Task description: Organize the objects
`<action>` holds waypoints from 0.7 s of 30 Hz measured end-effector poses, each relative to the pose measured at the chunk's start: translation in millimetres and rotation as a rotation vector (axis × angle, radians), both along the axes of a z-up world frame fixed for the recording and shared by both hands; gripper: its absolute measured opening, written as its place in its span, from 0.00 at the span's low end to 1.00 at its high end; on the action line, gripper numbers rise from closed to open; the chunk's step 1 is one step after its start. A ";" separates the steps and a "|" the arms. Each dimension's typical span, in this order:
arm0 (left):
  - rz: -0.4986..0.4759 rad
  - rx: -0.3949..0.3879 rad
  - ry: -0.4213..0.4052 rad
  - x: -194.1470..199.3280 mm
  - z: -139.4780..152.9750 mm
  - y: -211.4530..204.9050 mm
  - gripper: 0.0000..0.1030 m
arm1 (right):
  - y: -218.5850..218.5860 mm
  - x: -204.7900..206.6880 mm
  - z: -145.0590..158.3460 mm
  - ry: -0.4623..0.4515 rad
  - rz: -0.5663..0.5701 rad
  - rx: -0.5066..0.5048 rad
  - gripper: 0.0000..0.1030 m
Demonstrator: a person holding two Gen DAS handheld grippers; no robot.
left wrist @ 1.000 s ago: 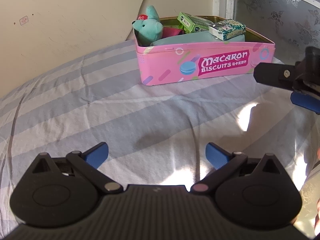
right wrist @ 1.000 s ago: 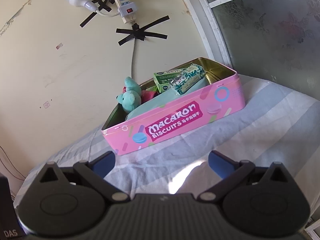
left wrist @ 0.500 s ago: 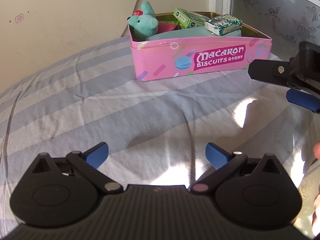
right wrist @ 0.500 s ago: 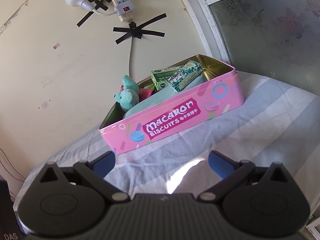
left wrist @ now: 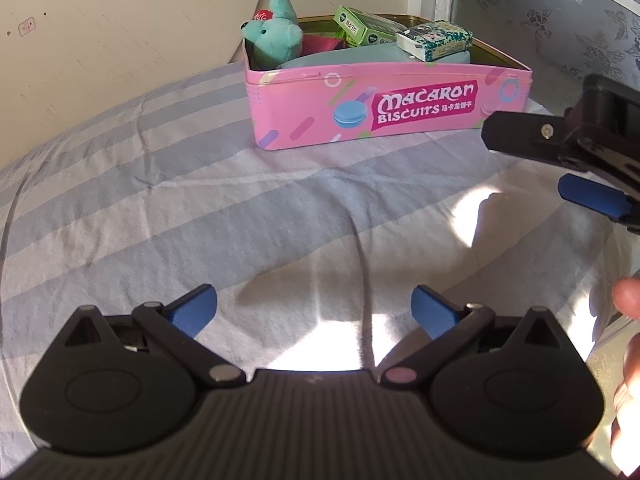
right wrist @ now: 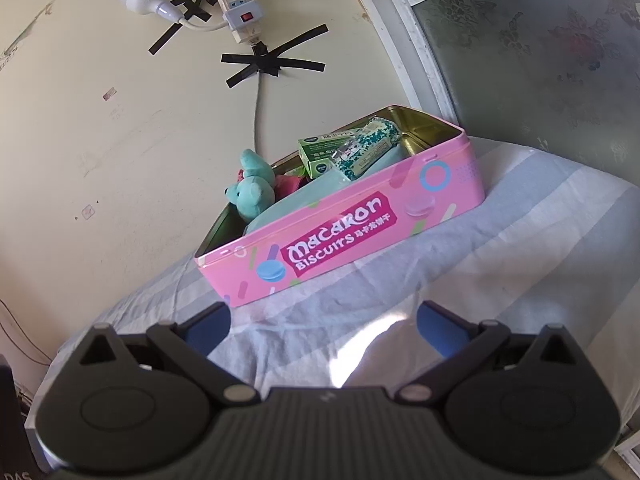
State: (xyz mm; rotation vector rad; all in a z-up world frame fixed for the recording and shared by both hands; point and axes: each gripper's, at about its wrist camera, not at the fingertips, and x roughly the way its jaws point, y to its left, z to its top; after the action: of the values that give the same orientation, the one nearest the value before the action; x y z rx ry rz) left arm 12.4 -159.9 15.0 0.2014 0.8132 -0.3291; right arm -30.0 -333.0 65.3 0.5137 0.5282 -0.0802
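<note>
Two hand-held grippers, the left hand-held gripper [left wrist: 314,307] and the right hand-held gripper [right wrist: 323,322], are hovering wide apart and empty over the striped bed sheet [left wrist: 168,184], while the pink biscuit tin [right wrist: 348,224] holding a teal plush bear [right wrist: 250,194] is sitting ahead of both, untouched.

I've pulled both grippers back from the pink tin [left wrist: 360,108]: L gripper [left wrist: 314,312] further off, R gripper [right wrist: 324,326] a bit higher, more wall above it.
</note>
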 end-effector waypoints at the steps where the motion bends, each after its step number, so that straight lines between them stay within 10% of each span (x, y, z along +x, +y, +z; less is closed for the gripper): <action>1: -0.001 -0.002 0.003 -0.2 -0.1 -0.2 1.00 | 0.3 0.0 -0.1 0.000 -0.002 0.001 1.00; 21: -0.004 -0.038 0.058 2.5 -1.8 0.7 1.00 | 0.4 0.7 -1.1 0.002 -0.003 0.002 1.00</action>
State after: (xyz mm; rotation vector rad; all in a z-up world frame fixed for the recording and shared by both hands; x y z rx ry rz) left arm 14.9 -159.2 13.2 0.1585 0.8632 -0.3552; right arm -29.3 -332.6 64.2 0.5165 0.5298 -0.0830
